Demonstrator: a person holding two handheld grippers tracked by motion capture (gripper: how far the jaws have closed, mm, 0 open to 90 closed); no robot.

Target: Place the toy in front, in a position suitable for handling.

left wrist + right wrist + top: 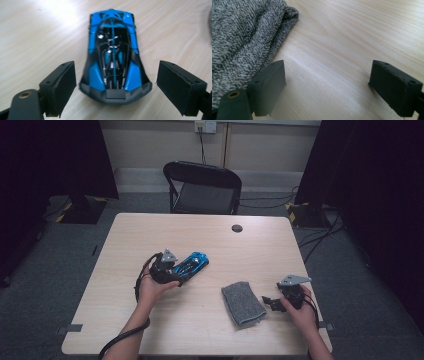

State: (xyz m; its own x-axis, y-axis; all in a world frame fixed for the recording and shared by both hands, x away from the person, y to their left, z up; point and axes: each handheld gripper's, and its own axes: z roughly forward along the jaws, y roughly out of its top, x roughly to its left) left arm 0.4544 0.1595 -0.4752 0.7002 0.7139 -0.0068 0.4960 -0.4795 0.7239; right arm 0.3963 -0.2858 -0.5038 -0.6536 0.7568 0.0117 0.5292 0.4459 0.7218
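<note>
A blue and black toy sports car (pixel 192 264) lies on the wooden table (pixel 150 232), left of centre. My left gripper (pixel 178 273) is open at the car's near end. In the left gripper view the car (pixel 113 50) sits between the two black pads (pixel 62 82), with a gap on each side. A folded grey towel cloth (pixel 243 303) lies near the front right. Just right of the cloth, low over the table, my right gripper (pixel 270 303) is open. In the right gripper view the cloth (pixel 242 42) lies by the left pad and only bare wood lies between the jaws (pixel 327 82).
A black folding chair (pixel 205 187) stands behind the table's far edge. A small dark round cap (pixel 237 228) sits in the tabletop near the back. Cables run over the floor at the right. Dark curtains hang on both sides.
</note>
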